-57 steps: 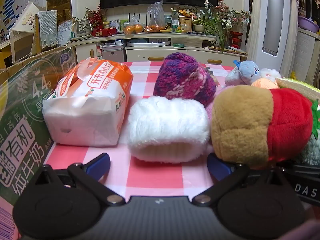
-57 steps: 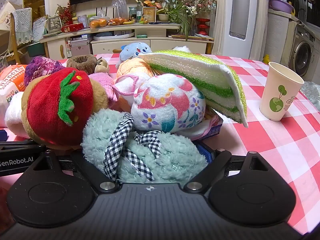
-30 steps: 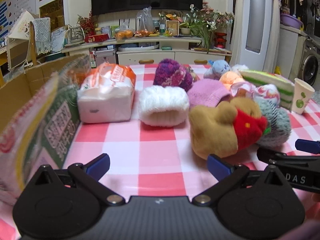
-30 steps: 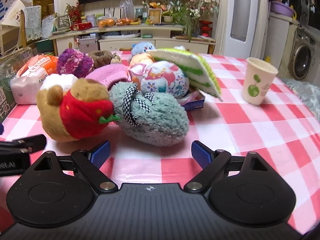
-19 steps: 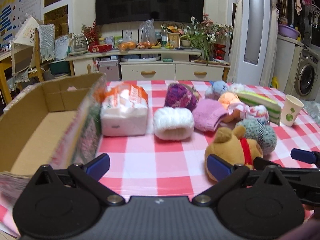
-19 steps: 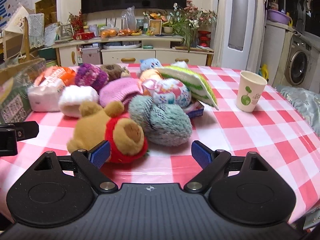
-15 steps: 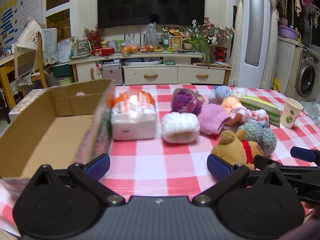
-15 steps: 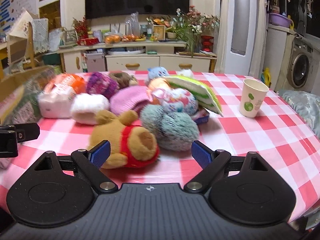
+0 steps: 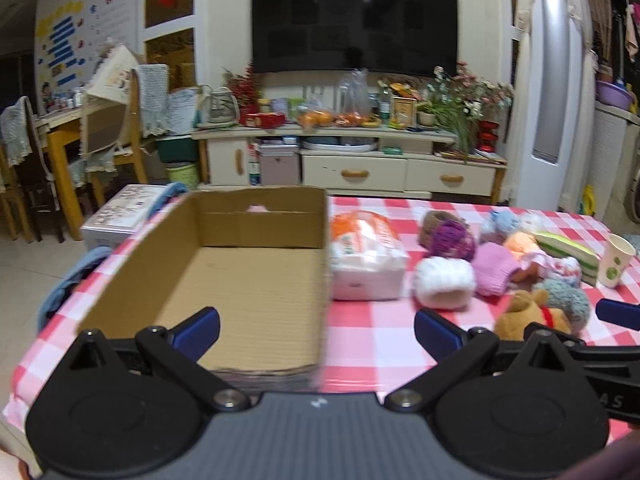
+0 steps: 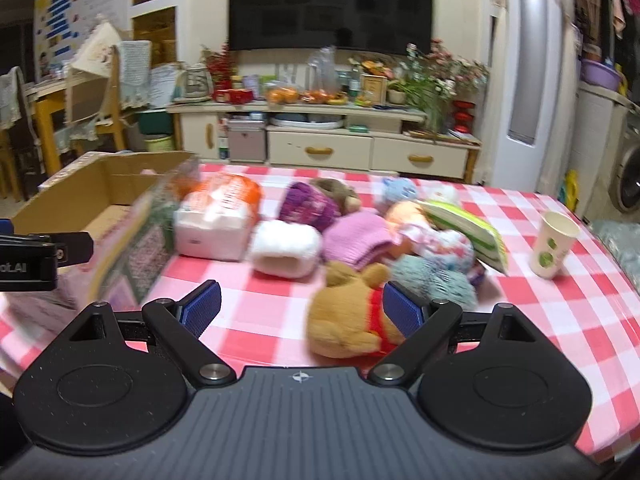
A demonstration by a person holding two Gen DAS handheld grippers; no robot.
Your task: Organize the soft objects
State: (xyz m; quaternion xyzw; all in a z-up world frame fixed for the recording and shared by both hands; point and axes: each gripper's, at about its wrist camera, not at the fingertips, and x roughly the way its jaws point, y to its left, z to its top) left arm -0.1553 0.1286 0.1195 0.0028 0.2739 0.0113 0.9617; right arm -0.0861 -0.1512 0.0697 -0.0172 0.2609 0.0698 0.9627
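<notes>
Both grippers sit with fingers spread and nothing between them. Your left gripper (image 9: 316,327) hovers over the near edge of the cardboard box (image 9: 224,276), its left fingertip over the box floor, its right fingertip over the checked tablecloth (image 9: 372,344). Your right gripper (image 10: 300,308) hangs above the cloth just in front of the bear (image 10: 352,320), whose red shirt shows beside the right fingertip; whether that fingertip touches it you cannot tell.

Soft things lie in a cluster right of the box, all on the cloth, none inside it. Tissue pack (image 10: 218,220) sits just beside the box wall. Next to it the white fluffy roll (image 10: 286,252), with a purple knit hat (image 10: 306,200) behind and a pink knit piece (image 10: 356,240) to its right. Grey-green fuzzy toy (image 10: 432,280) lies touching the bear's far side. Floral ball (image 10: 446,246), orange toy, pale blue toy and green-and-white sponge cloth (image 10: 464,226) are packed close behind. Paper cup (image 10: 554,246) stands upright, apart at the right.

Hard to read: both views are motion-blurred, the box's near wall worst. Something pink peeks over the box's far wall (image 9: 256,209); what it is, unclear. Blue cloth (image 9: 68,280) hangs off the table's left edge, partly cut off.
</notes>
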